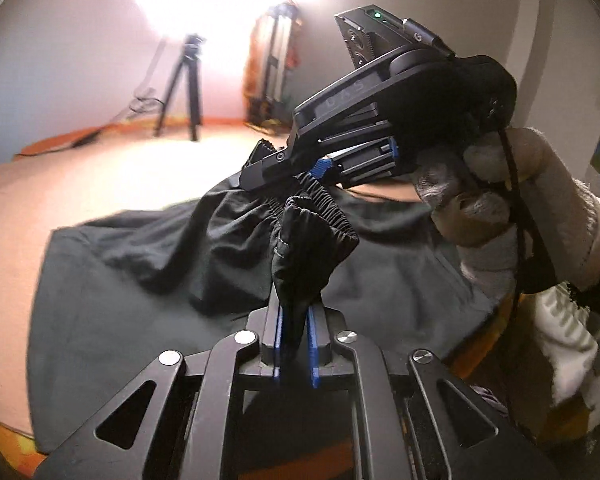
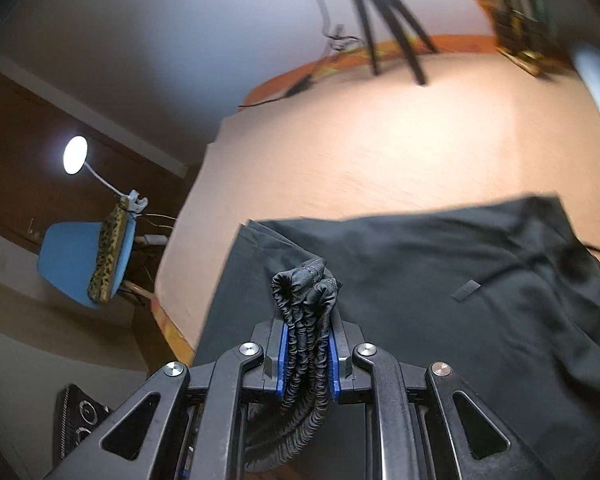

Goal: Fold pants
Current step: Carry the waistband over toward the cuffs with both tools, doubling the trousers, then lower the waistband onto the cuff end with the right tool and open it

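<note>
Faint embossed letters "DAS" show on the right tool [image 1: 260, 168].

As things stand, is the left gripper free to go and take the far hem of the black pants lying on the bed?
Probably not yet. The left gripper is shut on a bunched fold of the pants, so it is occupied; it would have to let go first. Nothing else blocks the way.

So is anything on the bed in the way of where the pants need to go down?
Nothing visible. Both grippers, left and right, already pinch the black pants at the bunched elastic. The peach bed sheet beyond them looks bare; the tripod stands off at the far edge.
</note>
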`<state>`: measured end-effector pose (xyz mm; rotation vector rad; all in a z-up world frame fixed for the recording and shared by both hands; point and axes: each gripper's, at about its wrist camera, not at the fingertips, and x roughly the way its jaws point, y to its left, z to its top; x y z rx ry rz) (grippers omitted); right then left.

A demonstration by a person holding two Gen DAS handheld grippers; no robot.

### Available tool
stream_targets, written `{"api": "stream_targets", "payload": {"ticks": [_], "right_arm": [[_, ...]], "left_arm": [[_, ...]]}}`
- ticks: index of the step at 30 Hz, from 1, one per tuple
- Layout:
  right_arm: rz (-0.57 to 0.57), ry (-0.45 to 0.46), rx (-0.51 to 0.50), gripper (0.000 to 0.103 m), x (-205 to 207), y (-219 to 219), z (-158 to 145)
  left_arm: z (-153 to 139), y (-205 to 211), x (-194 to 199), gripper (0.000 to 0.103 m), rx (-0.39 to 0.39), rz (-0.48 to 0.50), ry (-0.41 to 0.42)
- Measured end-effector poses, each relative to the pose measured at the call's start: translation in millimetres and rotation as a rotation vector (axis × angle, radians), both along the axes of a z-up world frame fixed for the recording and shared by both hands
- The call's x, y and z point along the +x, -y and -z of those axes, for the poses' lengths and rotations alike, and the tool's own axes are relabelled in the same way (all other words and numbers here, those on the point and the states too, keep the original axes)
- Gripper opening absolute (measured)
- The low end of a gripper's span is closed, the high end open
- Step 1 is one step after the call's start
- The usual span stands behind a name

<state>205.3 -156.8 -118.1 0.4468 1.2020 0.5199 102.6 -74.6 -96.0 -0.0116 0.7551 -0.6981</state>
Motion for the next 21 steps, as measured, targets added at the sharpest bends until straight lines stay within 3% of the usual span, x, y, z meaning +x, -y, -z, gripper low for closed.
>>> {"api": "stream_targets", "payload": {"ticks": [5,8,12,16,19,21], "right_arm": [[0.031,-0.012,-0.020,0.014,-10,37,19],[0.047,-0.015,-0.021,0.014,-11,51,28],[0.071,-0.037,0.010,0.014,-16,72,44],[0.080,-0.042,0.044,0.015,-19,81,56],[0.086,-0.040,0.056,0.022,-21,83,60],[0.082,-0.059,0.066,0.036,-21,84,64]], "left_arm": [[-8,7,-11,0.025,-0.011,0.029,-0.037],[-13,-16,-16,0.029,-0.056,0.010,-0.040],[-11,-59,-7,0.030,-0.061,-0.111,-0.022],[16,-86,15,0.030,0.023,-0.217,-0.065],[34,-94,24,0.030,0.032,-0.239,-0.116],[41,-92,23,0.030,0.055,-0.239,-0.123]]}}
